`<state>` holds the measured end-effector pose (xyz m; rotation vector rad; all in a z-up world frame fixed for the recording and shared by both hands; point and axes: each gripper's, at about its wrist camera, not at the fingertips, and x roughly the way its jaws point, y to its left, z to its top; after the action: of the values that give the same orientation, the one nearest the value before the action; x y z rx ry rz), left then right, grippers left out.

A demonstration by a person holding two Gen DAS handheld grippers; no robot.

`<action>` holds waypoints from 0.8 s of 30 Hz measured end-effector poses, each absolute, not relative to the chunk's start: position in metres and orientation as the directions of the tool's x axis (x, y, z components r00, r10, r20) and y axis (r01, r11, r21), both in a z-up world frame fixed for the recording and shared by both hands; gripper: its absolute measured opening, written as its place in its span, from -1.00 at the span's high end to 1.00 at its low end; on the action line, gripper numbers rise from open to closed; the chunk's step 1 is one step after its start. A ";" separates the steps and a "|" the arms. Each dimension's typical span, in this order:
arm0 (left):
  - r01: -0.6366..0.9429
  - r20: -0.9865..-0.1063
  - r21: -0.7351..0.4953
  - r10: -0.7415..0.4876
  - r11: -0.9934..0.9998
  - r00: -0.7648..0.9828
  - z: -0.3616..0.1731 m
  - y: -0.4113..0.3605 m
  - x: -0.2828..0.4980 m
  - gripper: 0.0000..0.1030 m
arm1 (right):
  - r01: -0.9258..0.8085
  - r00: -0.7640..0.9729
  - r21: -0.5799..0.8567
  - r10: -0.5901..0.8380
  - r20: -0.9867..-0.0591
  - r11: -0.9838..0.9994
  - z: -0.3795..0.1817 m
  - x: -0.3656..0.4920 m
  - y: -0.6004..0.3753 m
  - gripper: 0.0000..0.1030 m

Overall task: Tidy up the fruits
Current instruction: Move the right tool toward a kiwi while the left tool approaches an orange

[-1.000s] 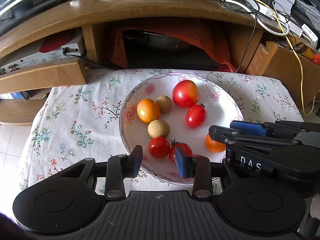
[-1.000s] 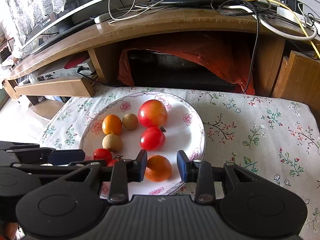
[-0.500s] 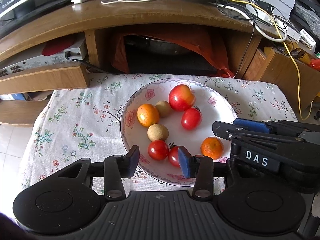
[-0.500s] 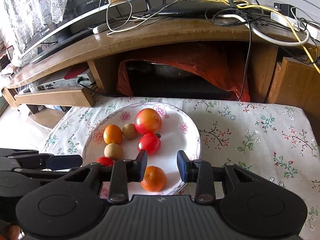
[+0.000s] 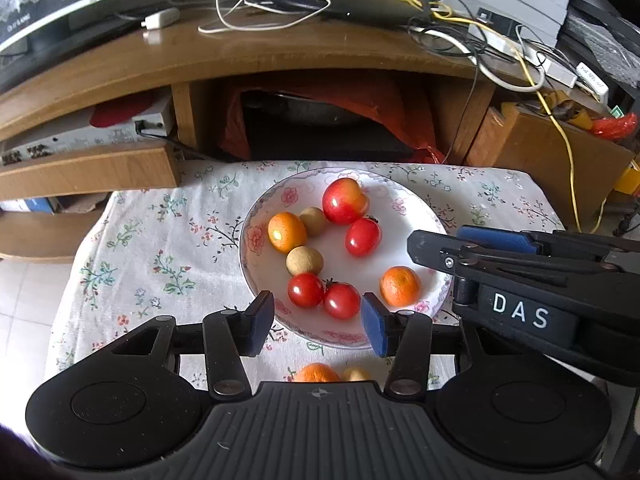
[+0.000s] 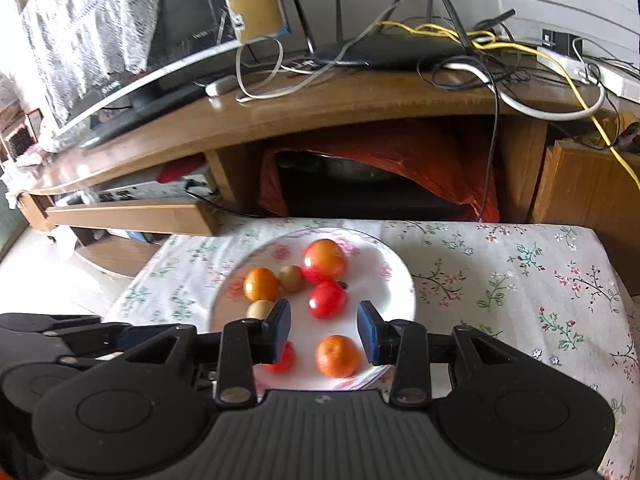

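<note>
Floral cloth (image 5: 132, 264) covers the bench, with a wooden TV stand (image 5: 280, 60) strewn with cables behind it. On the cloth sits a flower-rimmed white plate (image 5: 416, 216) holding the fruits: a large red apple (image 5: 345, 201), a cherry tomato (image 5: 363, 237) just below it, an orange citrus (image 5: 287, 232) flanked by two tan round fruits (image 5: 305, 261), a pair of cherry tomatoes (image 5: 323, 295) touching each other, and a mandarin (image 5: 400, 286) near the plate's right rim. Off the plate, at the near edge of the cloth, I see another orange fruit (image 5: 317, 374) and a tan one beside it, partly hidden. My left tool (image 5: 318, 322) hovers above the tomato pair, its jaws parting and gripping nothing. My right tool (image 6: 324, 330) hangs above the mandarin, jaws likewise widening and empty.
</note>
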<state>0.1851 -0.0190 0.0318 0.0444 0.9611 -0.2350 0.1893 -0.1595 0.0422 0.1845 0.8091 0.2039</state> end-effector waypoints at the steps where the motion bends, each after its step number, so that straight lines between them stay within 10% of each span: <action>1: 0.217 -0.815 -0.070 -0.181 0.974 0.550 0.033 -0.018 0.183 -0.10 | -0.112 0.676 0.244 0.254 -0.692 0.963 0.045 0.186 -0.158 0.46; 24: 0.153 -0.849 -0.103 -0.167 0.983 0.501 0.022 0.031 0.145 -0.16 | -0.146 0.569 0.179 0.231 -0.789 0.973 0.015 0.139 -0.132 0.46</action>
<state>0.1448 0.0315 0.0223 -0.0148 1.0275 -0.1933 0.1388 -0.1322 0.0148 0.0977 0.9398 0.2217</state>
